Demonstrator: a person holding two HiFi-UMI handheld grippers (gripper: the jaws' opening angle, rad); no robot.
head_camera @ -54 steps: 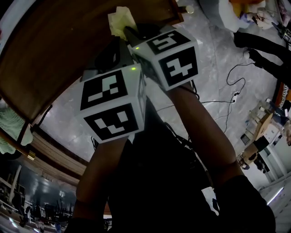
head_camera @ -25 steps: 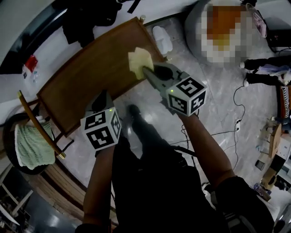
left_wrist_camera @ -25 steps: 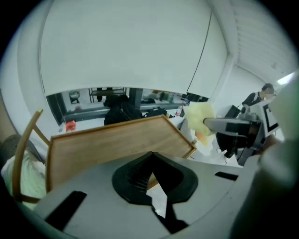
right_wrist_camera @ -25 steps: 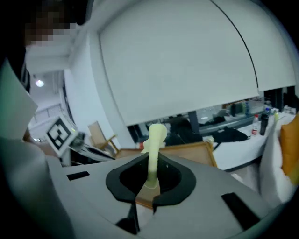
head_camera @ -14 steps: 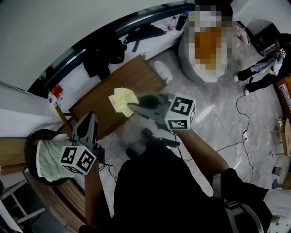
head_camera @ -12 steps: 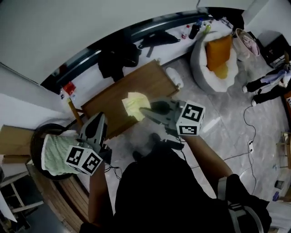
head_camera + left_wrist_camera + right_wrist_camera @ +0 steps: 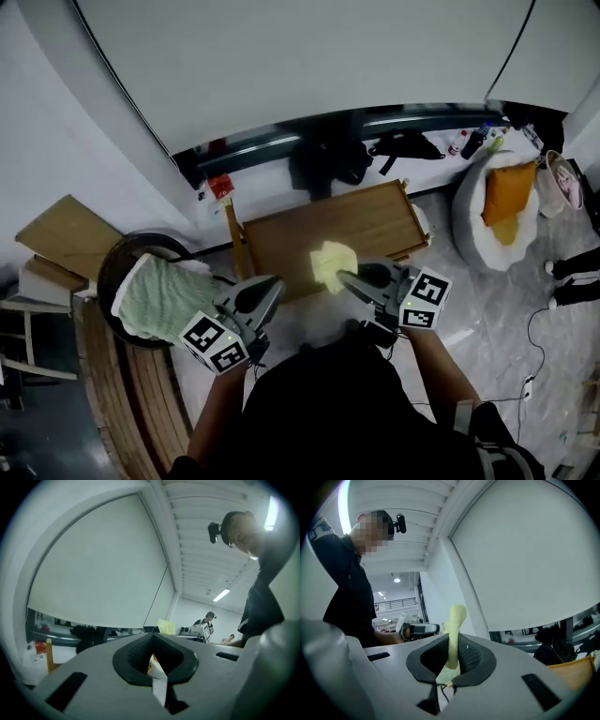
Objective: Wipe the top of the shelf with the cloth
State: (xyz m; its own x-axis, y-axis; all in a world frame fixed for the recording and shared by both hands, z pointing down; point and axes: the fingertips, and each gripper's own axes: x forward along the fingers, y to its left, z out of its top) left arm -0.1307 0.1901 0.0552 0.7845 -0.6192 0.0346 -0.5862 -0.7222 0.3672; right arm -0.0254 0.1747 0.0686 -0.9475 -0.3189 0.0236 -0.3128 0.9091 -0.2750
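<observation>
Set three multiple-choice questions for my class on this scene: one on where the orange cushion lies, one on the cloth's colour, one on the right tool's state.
1. The orange cushion lies on:
A the bare floor
B the beanbag
C a stool

2. The cloth is:
A red
B pale yellow
C dark blue

3. The right tool is:
A open and empty
B shut on a bottle
C shut on the cloth

Answers:
1. B, the head view shows the cushion resting in the beanbag's hollow.
2. B, both the head view and the right gripper view show it pale yellow.
3. C, the right gripper view shows the jaws closed with the cloth pinched between them.
</observation>
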